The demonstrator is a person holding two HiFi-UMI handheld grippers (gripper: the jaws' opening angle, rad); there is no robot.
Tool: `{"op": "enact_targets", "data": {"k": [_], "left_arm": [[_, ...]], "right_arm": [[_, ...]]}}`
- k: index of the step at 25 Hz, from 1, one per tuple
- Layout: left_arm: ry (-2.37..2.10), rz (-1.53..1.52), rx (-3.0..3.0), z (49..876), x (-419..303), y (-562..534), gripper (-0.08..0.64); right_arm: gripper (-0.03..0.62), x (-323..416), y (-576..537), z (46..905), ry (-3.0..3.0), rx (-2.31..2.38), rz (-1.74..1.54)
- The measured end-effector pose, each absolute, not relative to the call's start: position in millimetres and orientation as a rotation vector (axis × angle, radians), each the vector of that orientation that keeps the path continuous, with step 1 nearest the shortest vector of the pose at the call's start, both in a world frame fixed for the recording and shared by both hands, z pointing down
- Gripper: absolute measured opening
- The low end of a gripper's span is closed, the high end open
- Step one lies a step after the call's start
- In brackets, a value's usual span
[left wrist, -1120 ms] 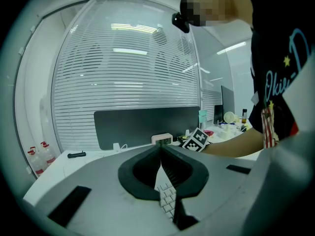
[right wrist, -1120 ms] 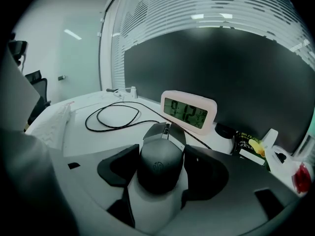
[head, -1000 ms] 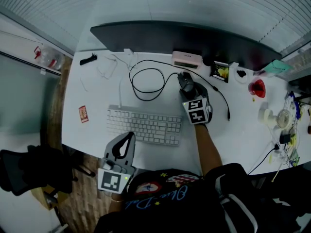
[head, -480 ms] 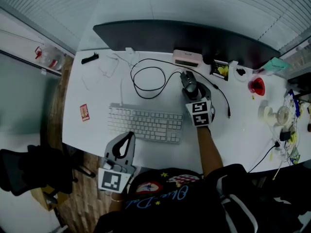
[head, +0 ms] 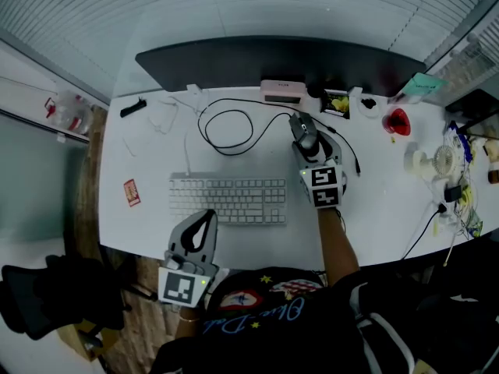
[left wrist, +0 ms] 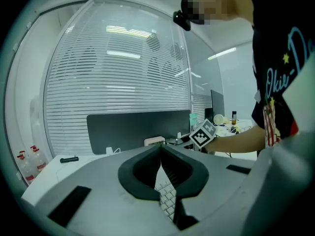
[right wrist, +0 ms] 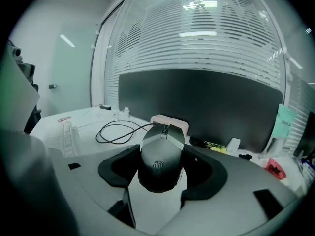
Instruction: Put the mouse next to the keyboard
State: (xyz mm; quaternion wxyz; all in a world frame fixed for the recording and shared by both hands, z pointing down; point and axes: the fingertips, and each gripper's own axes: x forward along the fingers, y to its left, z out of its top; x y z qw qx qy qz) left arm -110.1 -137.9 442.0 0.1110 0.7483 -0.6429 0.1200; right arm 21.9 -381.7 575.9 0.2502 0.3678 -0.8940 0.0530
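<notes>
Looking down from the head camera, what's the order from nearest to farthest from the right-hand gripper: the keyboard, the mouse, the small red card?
1. mouse, held between the jaws of the right gripper.
2. keyboard, to the gripper's left and nearer the person.
3. small red card, far left, beyond the keyboard.

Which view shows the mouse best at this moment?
The right gripper view: the mouse fills the middle, clamped by the right tool. The head view shows it small, partly under that tool. The left gripper view misses it.
</notes>
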Motion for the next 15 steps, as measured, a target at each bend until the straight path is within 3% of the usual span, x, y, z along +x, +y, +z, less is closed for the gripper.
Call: {"op": "enact_targets", "data": {"k": [15], "left_arm": [[-1.682, 0.301, 2.442, 432.4, -90.7, -145.9, 0.000]], "right_arm": [[0.264, 113.4, -334.9, 548.5, -2.303, 1.311, 0.198]]}}
